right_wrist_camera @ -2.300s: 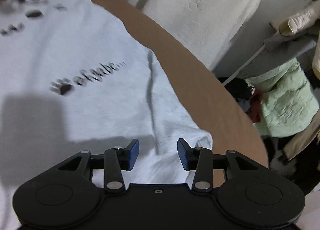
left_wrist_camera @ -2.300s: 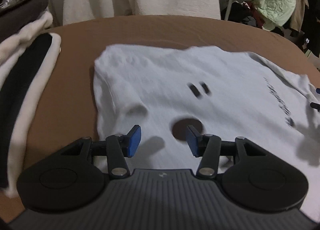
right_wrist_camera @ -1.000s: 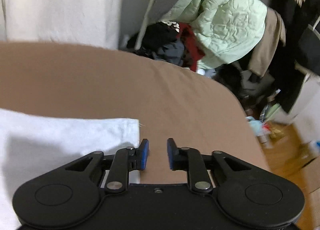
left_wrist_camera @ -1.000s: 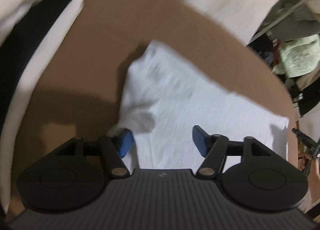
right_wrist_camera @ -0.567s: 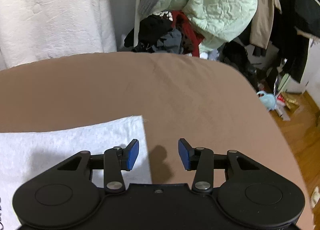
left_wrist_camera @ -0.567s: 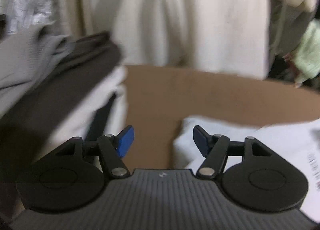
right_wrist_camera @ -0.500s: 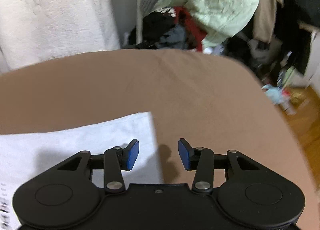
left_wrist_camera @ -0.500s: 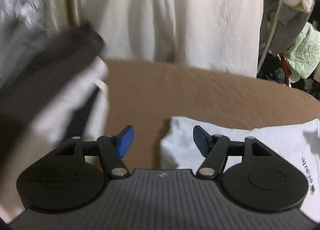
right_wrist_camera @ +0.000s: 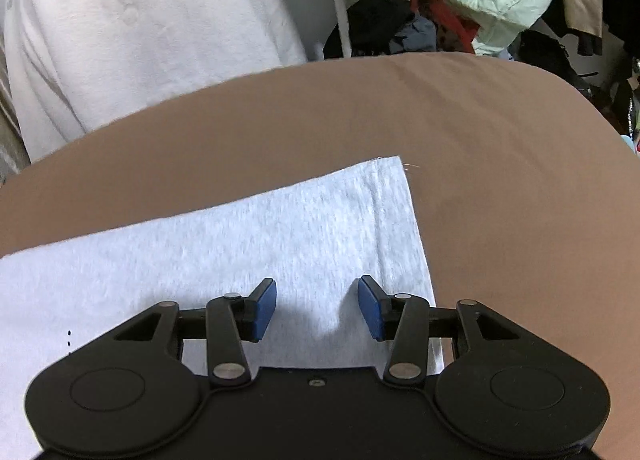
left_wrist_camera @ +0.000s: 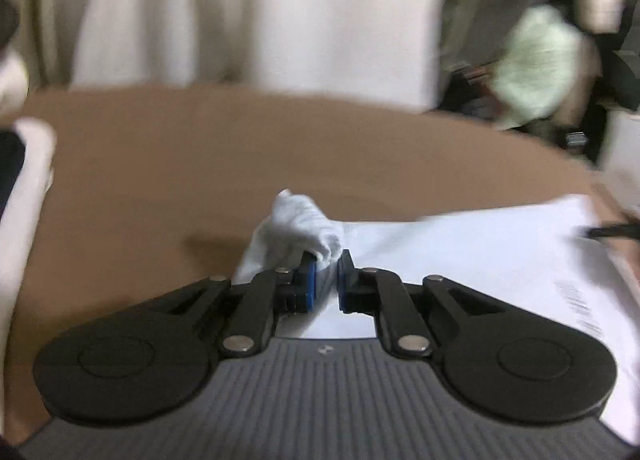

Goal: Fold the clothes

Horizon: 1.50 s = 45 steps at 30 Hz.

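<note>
Bedsheet [right_wrist_camera: 400, 108], brown, fills both views, and the pale grey T-shirt [right_wrist_camera: 240, 244] lies flat on it, spreading from centre out to 9 o'clock in the right wrist view, its hemmed corner up near 1 o'clock. Stacked clothes [left_wrist_camera: 20, 188] sit at 9 o'clock in the left wrist view, well apart from the shirt, so keep your fold clear of them.

Left gripper [left_wrist_camera: 326, 286] is closing and the frame is blurred, but a bunched corner of the shirt sticks out at 12 o'clock from between the pads; it looks pinched. Check the pinch has both layers before you lift, or one layer will likely slip.

Right gripper [right_wrist_camera: 316, 310] hangs over the shirt near its right edge with jaws spread and nothing between them; the cloth lies flat beneath. You want that edge, so drop lower, slide the pads toward 3 o'clock, and nip the hem, not mid-panel.

Then lift both corners evenly and level. Uneven height probably skews the crease. Keep the printed lettering [left_wrist_camera: 576, 308] side flat as you go.
</note>
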Available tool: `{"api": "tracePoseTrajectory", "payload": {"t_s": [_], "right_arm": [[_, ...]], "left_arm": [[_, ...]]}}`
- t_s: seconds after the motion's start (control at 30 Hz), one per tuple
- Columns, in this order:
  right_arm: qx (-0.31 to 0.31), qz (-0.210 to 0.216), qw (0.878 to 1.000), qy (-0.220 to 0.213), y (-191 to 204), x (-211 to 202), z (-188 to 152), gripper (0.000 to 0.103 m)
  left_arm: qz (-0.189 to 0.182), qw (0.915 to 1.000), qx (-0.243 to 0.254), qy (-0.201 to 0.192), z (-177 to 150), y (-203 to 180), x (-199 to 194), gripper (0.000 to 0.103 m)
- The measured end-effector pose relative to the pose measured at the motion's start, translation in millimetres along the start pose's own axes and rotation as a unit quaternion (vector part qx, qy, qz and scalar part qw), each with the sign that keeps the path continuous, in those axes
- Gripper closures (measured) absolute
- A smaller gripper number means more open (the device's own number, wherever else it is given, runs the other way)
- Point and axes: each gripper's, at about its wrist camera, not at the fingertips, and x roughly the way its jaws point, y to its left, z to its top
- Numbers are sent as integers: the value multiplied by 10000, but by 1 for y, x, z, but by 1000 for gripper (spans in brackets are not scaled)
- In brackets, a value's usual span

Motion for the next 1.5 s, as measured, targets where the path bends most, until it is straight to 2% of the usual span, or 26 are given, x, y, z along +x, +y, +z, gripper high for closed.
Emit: {"api": "tracePoseTrajectory", "payload": {"t_s": [0.03,0.1,0.13,0.2,0.27,0.3,0.33,0.4,0.47,0.5,0.57,0.6,0.67,0.7,0.8,0.83,0.87,0.9,0.93,0.97,1.03,1.1,1.27,1.37,1.43,1.5], "right_arm": [[27,0,10000,-24,0,-1,-1,52],[10,-27,10000,29,1,-3,0,52],[-50,-53,9999,76,3,-4,0,52],[-210,-82,9996,149,7,-7,-2,50],[-310,-92,9993,172,9,-9,-6,49],[-317,-94,9993,157,9,-9,-8,49],[-323,-96,9993,142,8,-10,-10,49],[-242,-88,9996,102,7,-9,-11,48],[-161,-92,9998,70,6,-9,-11,47],[-188,-100,9997,76,7,-9,-12,47],[-246,-117,9996,91,9,-9,-12,46],[-283,-121,9995,104,9,-9,-12,45],[-311,-123,9994,121,9,-9,-12,45],[-295,-119,9994,120,10,-8,-12,44],[-266,-97,9996,78,11,-7,-14,39],[-288,-100,9995,55,12,-7,-15,38],[-329,-109,9994,33,13,-6,-16,36],[-385,-121,9992,17,15,-6,-17,35],[-434,-128,9990,17,16,-6,-18,35],[-483,-135,9987,18,16,-6,-18,34],[-580,-145,9982,15,17,-6,-18,34],[-670,-140,9977,-7,16,-10,-16,34],[-770,-304,9964,-181,9,-17,-13,34],[-574,-322,9976,-202,-1,-16,-10,34],[-524,-302,9979,-214,-5,-15,-7,34],[-548,-227,9980,-199,-7,-13,-4,33]], "left_arm": [[-215,9992,247,-217,-9,-17,-22,93],[-344,9934,1077,-216,-35,-55,-58,92],[-295,9886,1473,-34,-54,-73,-72,91],[-341,9841,1622,644,-87,-94,-78,89],[-466,9802,1404,1317,-114,-99,-74,88],[-485,9784,1353,1484,-121,-98,-72,86],[-472,9789,1322,1482,-125,-99,-74,85],[-477,9840,1108,1313,-123,-97,-81,72],[-684,9918,483,961,-112,-86,-97,67],[-759,9941,182,755,-105,-80,-104,61],[-652,9971,-204,335,-90,-69,-113,54],[-541,9979,-330,153,-81,-64,-115,45],[20,9999,-145,-16,-59,-55,-108,37],[182,9998,-46,23,-53,-51,-99,36],[9,9973,-229,703,-44,-35,-56,36],[-58,9948,-343,961,-44,-31,-40,36],[42,9933,-359,1098,-45,-31,-26,46],[197,9917,-237,1246,-46,-34,-11,74],[233,9890,2,1460,-49,-37,0,92],[276,9861,216,1627,-51,-40,9,101],[368,9852,473,1604,-46,-49,11,101],[537,9859,796,1370,-32,-57,5,102],[961,9818,1418,818,36,-62,4,102],[1491,9666,2038,437,73,-67,24,101],[1939,9510,2405,109,97,-70,45,102],[2424,9368,2520,-148,115,-67,68,101]]}}
